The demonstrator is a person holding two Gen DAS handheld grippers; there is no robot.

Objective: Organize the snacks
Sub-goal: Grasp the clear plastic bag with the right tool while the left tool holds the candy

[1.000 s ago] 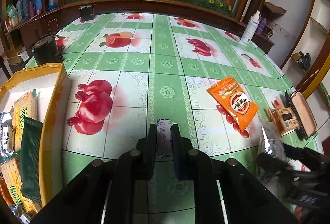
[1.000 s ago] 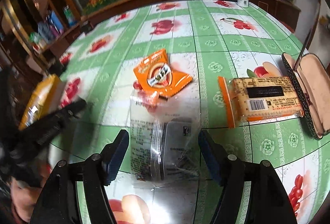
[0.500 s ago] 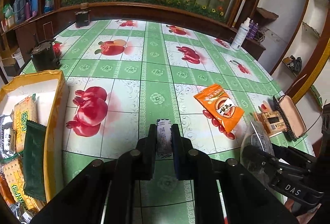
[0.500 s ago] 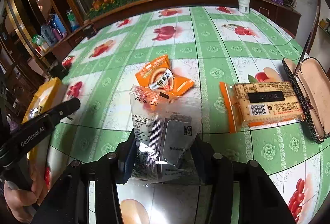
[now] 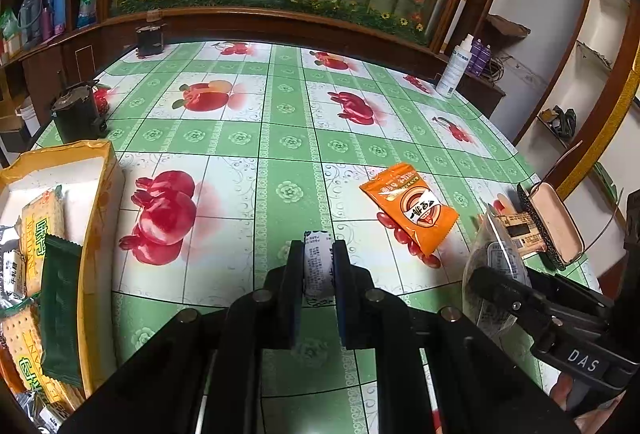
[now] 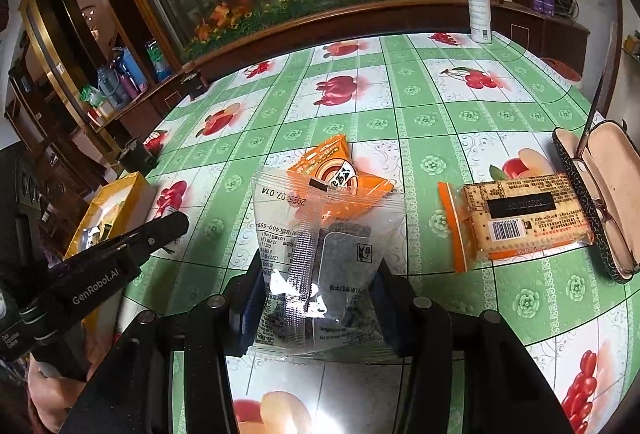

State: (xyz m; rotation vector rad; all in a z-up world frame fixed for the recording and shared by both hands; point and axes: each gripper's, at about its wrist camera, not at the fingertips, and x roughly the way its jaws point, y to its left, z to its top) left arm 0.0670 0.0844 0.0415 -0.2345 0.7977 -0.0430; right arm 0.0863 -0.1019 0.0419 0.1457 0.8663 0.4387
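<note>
My left gripper (image 5: 318, 274) is shut on a small white snack packet (image 5: 318, 268), held above the green fruit-print tablecloth. My right gripper (image 6: 316, 298) is shut on a clear plastic snack bag (image 6: 320, 246) with a dark piece inside, lifted off the table; it also shows in the left wrist view (image 5: 496, 274). An orange snack packet (image 5: 410, 210) lies on the table, partly behind the clear bag in the right wrist view (image 6: 332, 170). A cracker pack (image 6: 516, 218) lies to the right. A yellow box (image 5: 96, 234) at the left holds several snack packs.
An open glasses case (image 6: 600, 194) lies at the right table edge. A white spray bottle (image 6: 478, 10) stands at the far right. Two dark small objects (image 5: 78, 114) sit at the far left of the table. A wooden ledge borders the back.
My right gripper closed on the clear bag and lifted it off the table. My left gripper rose slightly with the white packet still held.
</note>
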